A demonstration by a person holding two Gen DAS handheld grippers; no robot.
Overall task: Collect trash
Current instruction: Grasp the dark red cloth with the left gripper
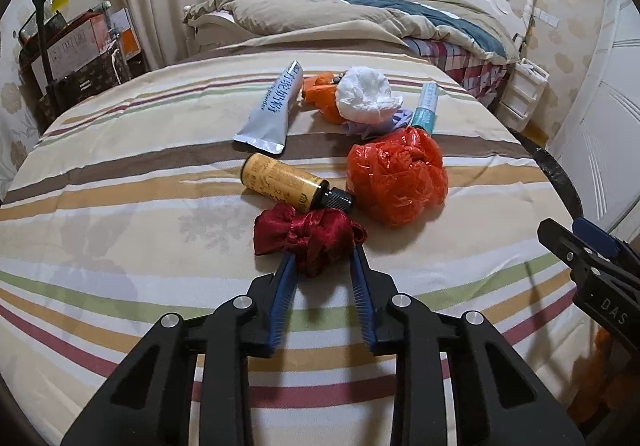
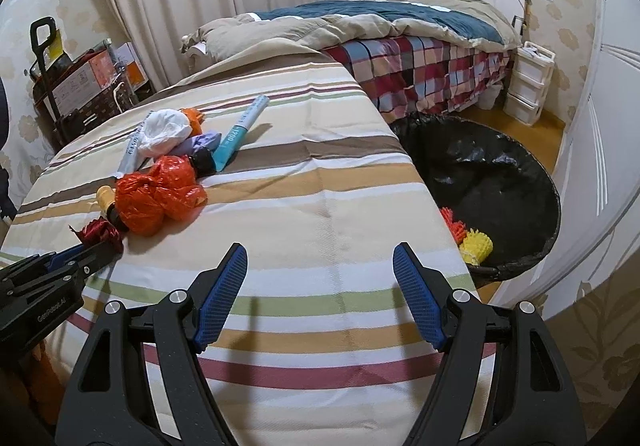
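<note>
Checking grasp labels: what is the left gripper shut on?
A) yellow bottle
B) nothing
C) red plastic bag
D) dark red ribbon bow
D: the left gripper has its blue fingers pinched into the dark red ribbon bow; the yellow bottle lies just beyond, untouched.

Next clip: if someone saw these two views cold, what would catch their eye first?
Probably the heap of trash on the striped cloth: a crumpled orange bag, a white wad behind it and a yellow bottle lying beside it. Nearest the camera, the left gripper is shut on a dark red bow. Off the cloth's right edge gapes a black-lined bin, with the right gripper open and empty.
</note>
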